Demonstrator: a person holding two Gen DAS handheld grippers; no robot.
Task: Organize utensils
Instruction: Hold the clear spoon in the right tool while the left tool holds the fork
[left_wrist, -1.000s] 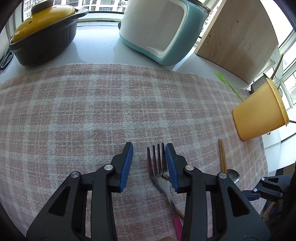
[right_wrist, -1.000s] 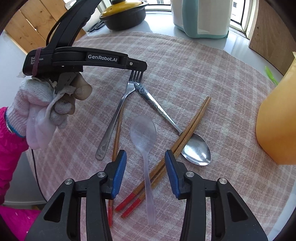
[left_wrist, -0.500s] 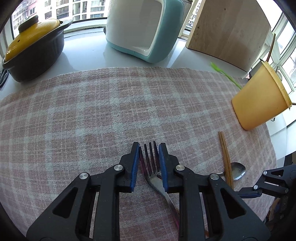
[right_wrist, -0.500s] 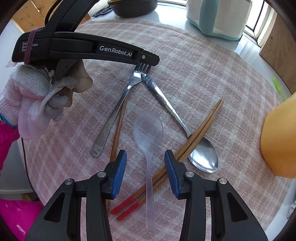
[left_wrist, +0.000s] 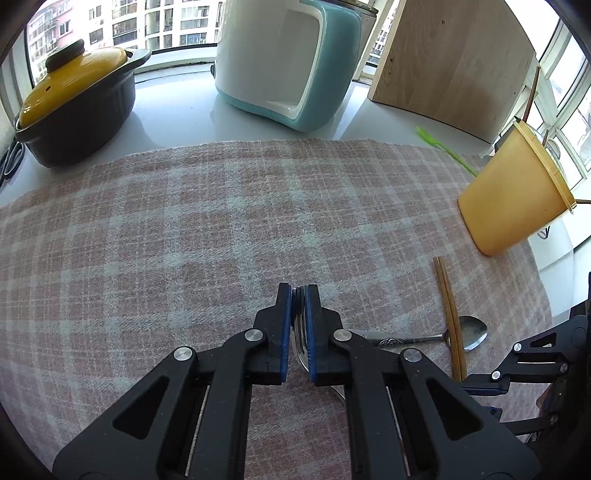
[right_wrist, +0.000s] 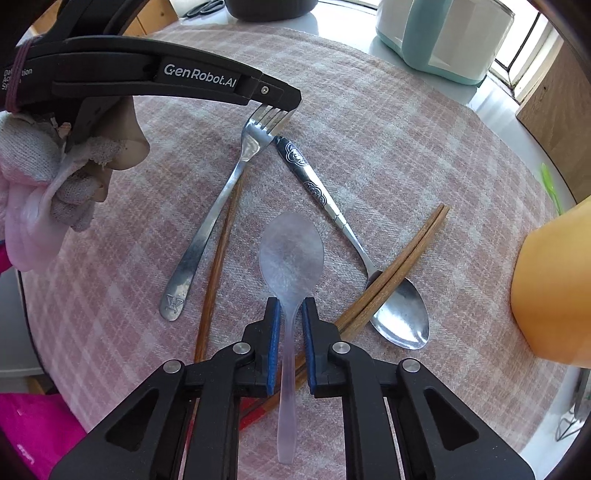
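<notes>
I am clamping the fork (right_wrist: 236, 173) by its prongs with my left gripper (left_wrist: 300, 295); its jaws have just been closing and are now pinched tight on the metal, while the fork's handle is still lying on the checked cloth (left_wrist: 184, 236). Just right of the fork, the clear plastic spoon (right_wrist: 290, 273) is lying with its bowl pointing away from me, and my right gripper (right_wrist: 290, 310) is squeezing its thin neck; those jaws have also just been closing and the blue pads (right_wrist: 274, 332) are pressing on the plastic from both sides. A single brown chopstick (right_wrist: 218, 258) is running under the fork's handle. The steel spoon (right_wrist: 354, 247) is lying right of the fork, its patterned handle end almost touching the prongs and its bowl pointing toward me. A pair of chopsticks (right_wrist: 399, 266) is crossing over that spoon's neck. Further right of the fork, at the cloth's edge, the yellow cup (left_wrist: 513, 199) is standing. Beyond the fork, off the cloth, I am seeing a dark pot with a yellow lid (left_wrist: 74, 107) and a white and teal appliance (left_wrist: 284, 59). A gloved hand (right_wrist: 40, 177) is holding the left gripper.
</notes>
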